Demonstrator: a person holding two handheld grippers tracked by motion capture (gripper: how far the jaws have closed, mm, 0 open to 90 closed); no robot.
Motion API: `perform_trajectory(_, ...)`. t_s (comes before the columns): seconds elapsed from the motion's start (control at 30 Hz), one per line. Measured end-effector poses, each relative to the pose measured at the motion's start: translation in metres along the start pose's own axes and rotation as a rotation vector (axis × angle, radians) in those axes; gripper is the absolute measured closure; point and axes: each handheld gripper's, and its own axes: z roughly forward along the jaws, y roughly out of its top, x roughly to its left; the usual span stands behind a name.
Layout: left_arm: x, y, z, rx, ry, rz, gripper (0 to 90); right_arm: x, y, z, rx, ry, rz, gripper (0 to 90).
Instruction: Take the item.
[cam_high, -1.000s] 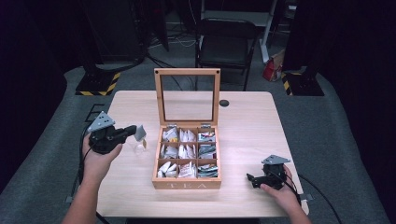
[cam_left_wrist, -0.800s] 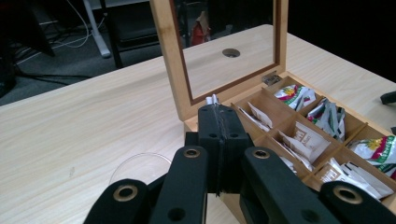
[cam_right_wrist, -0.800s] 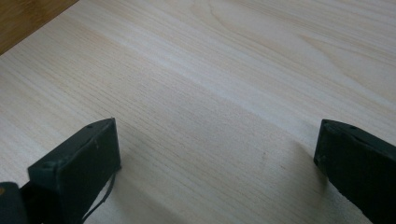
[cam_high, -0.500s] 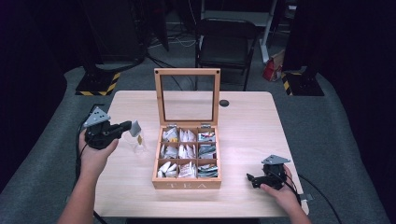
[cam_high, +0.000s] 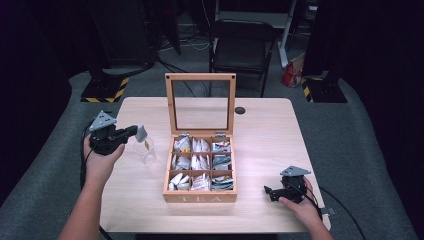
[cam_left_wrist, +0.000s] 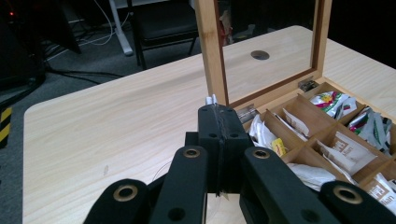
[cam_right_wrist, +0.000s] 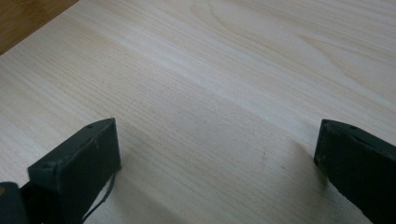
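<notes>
Your right gripper (cam_high: 270, 192) sits low at the near right of the table (cam_high: 265, 125), jaws spread wide, nothing between them; in the right gripper view just bare wood under the tips. Your right hand (cam_high: 300, 202) is wrapped around it at the table's front edge, well apart from the box.

Wooden tea box (cam_high: 200, 196) sits mid-table, "TEA" on the front wall, compartments full of sachets (cam_high: 200, 162). Glass lid (cam_high: 200, 102) stands upright at the back.

Your left gripper (cam_high: 134, 132) is up at the left of the box, jaws clamped together on a tea bag (cam_high: 140, 132); its white edge pokes out above the closed tips in the left gripper view (cam_left_wrist: 211, 99). A thin string with a yellow tag (cam_high: 146, 144) hangs from it over a clear glass (cam_high: 145, 151) standing on the table just left of the box. Can't tell whether the tag touches the glass rim.

Beyond the table: black chair (cam_high: 241, 47), dark floor.
</notes>
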Motion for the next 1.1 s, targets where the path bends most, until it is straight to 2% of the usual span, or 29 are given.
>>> perform_trajectory(0.47, 0.006, -0.003, 0.005, -0.003, 0.028, -0.003, 89.9, 0.000, 0.000, 0.000, 0.000, 0.000, 0.000, 0.0)
perform_trajectory(1.1, 0.013, -0.025, 0.021, 0.013, 0.058, -0.028, 89.9, 0.000, 0.000, 0.000, 0.000, 0.000, 0.000, 0.0)
